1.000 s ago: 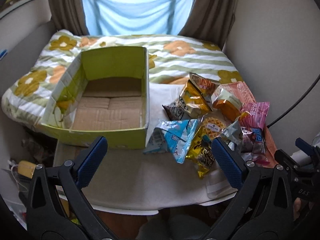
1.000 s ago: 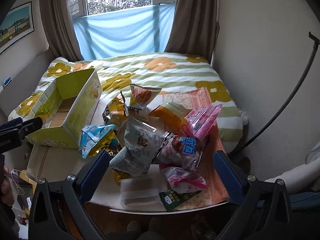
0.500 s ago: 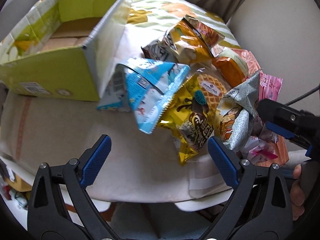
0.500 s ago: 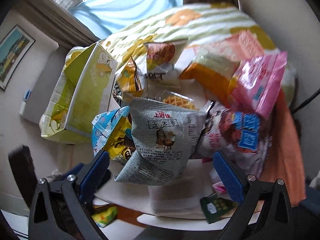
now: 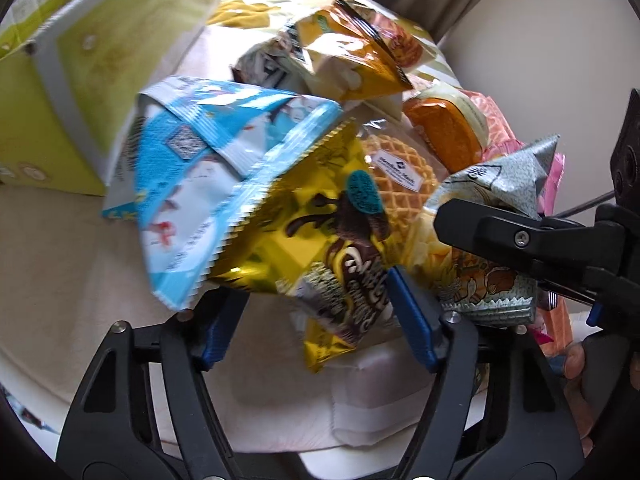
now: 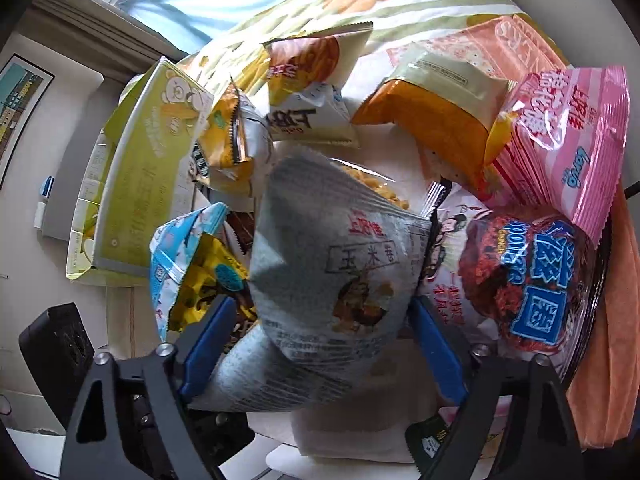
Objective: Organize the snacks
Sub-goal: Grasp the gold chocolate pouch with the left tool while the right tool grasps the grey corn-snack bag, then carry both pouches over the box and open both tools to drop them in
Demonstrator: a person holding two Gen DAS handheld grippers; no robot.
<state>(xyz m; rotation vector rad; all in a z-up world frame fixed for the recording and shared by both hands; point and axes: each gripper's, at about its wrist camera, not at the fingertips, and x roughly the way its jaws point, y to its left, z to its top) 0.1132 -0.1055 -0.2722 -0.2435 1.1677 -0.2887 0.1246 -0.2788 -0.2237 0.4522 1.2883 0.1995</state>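
Two claws hang low over the near edge of the cloth-covered surface (image 5: 80, 264), each with one packet between its blue pads. The left claw (image 5: 316, 316) has just been closing and stands half-narrowed around the lower corner of the shiny yellow chocolate-snack bag (image 5: 320, 240); whether its pads press the foil yet I cannot tell. The right claw (image 6: 316, 344), which has also begun closing, straddles the puffy grey corn-snack bag (image 6: 336, 280) — its pads sit at the bag's sides, apparently touching, though a firm grip cannot be told.

Just past these lie the blue-and-white foil pouch (image 5: 200, 184), the clear-wrapped round waffle (image 5: 396, 172) and the red-and-blue printed bag (image 6: 528, 280). Further off sit the orange-and-cream packet (image 6: 432, 104) and the pink striped candy bag (image 6: 568, 136), heaped loosely together.

Beyond, on the left, stands the yellow-green cardboard box (image 6: 148, 184). Its inside is out of view, and the whole heap lies outside it — so the sorting looks barely begun, with nearly every packet left to move.
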